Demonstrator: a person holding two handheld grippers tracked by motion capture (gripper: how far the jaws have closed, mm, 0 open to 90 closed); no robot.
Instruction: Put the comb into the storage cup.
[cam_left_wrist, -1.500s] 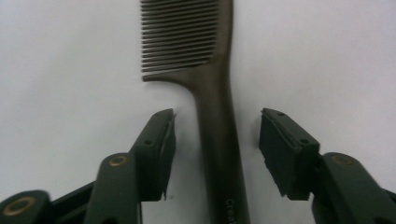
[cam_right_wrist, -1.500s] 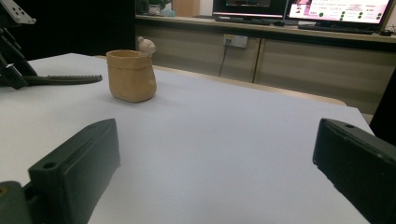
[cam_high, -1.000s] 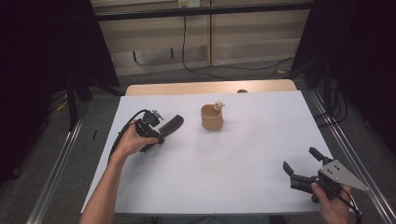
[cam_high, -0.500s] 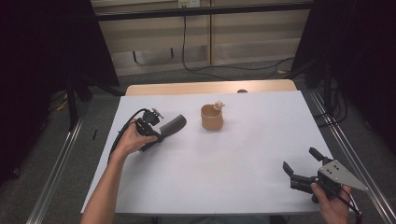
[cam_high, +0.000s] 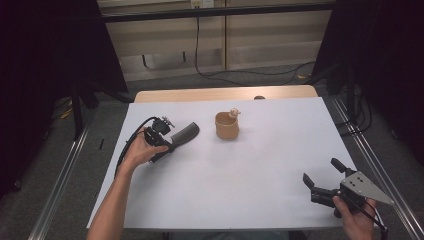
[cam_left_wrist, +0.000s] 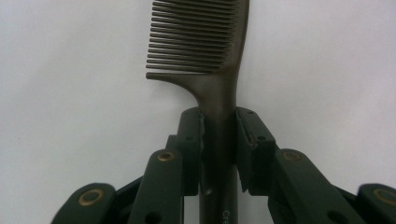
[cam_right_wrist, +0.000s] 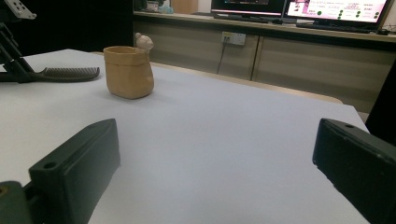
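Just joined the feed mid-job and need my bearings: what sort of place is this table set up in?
Probably a lab or recording workspace, not a home. The white table stands between metal rails and dark curtains, computer monitors glow on a counter behind, and cables trail across the floor.

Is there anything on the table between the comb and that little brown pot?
Nothing: bare white table separates comb from pot, seen in the high view.

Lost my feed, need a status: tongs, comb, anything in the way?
Left tongs shut on comb handle, comb on table. Right tongs open, empty. Cup beside comb, apart.
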